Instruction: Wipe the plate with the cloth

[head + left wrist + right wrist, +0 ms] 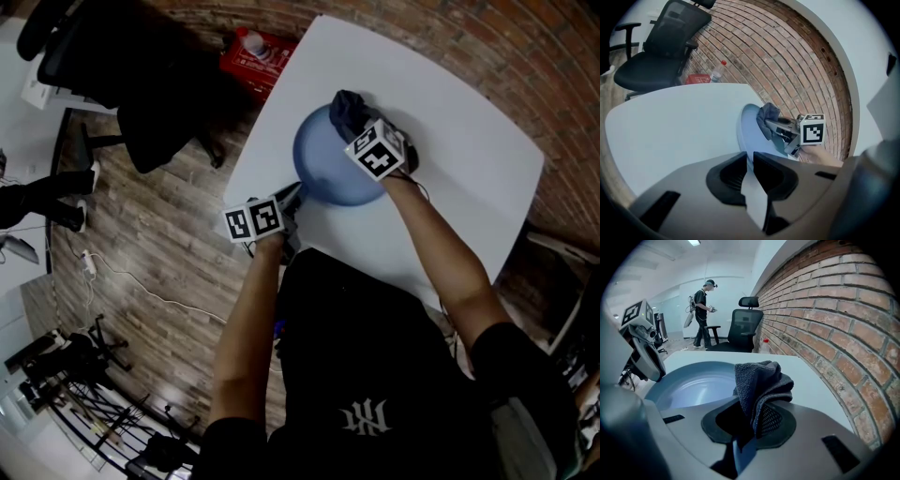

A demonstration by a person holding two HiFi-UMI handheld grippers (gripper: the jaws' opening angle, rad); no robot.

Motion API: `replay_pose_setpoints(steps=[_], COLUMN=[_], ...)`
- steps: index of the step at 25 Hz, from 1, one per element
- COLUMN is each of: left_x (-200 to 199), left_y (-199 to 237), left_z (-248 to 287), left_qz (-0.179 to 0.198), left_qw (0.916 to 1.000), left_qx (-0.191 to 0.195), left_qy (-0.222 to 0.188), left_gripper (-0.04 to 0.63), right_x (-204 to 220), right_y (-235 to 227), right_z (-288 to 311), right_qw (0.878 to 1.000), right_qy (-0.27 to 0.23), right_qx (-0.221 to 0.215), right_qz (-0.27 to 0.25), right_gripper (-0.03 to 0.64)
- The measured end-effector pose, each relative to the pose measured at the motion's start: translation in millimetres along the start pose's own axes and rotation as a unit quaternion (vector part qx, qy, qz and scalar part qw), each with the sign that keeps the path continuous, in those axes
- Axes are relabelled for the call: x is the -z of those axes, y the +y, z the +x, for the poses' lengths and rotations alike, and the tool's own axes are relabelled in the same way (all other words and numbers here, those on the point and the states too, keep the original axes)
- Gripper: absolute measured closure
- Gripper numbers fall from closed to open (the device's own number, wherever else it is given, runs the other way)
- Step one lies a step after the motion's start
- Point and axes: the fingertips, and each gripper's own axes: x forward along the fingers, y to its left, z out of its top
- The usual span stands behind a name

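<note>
A blue plate (pixel 323 164) lies on the white table (pixel 450 159). My left gripper (pixel 291 199) is shut on the plate's near-left rim; in the left gripper view the rim (pixel 746 136) runs edge-on between the jaws of the left gripper (pixel 749 164). A dark grey cloth (pixel 349 111) is bunched over the plate's far right rim, with my right gripper (pixel 364 131) shut on it. In the right gripper view the cloth (pixel 759 380) sticks up from the right gripper (pixel 751 420) beside the plate's hollow (pixel 693 385).
A black office chair (pixel 141 84) stands left of the table. A red pack with a bottle (pixel 255 52) lies on the floor by the table's far corner. A brick wall (pixel 834 324) runs close along the right. A person (pixel 701 310) stands far off.
</note>
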Motion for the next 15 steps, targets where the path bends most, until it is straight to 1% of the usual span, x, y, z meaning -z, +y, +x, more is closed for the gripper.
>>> replay_pose_setpoints(steps=[3,5,7,11,15], left_x=[-2,-2,-2,1,-2], left_y=[0,-1,-1,0,0], left_z=[1,1,0,1,1], left_qz=[0.0,0.0,0.0,-0.003,-0.002], left_qw=[1.0,1.0,1.0,1.0,0.9999], left_qx=[-0.002,-0.001,-0.002,-0.003,-0.006], left_qy=[-0.001,-0.002,-0.002,-0.005,-0.011], left_gripper=[0.549,0.549,0.549,0.549,0.551], right_x=[-2,0,-6,-24,-48], right_y=[-6,-6,-1,21,64], right_z=[-3,-3,-6,-20,-29], right_qw=[1.0,1.0,1.0,0.998,0.991], right_qy=[0.007,0.008,-0.007,-0.055,-0.097], right_qx=[0.015,0.018,0.012,-0.017,-0.083], right_qz=[-0.006,0.007,0.016,0.024,0.051], right_gripper=[0.54,0.54,0.54,0.54,0.54])
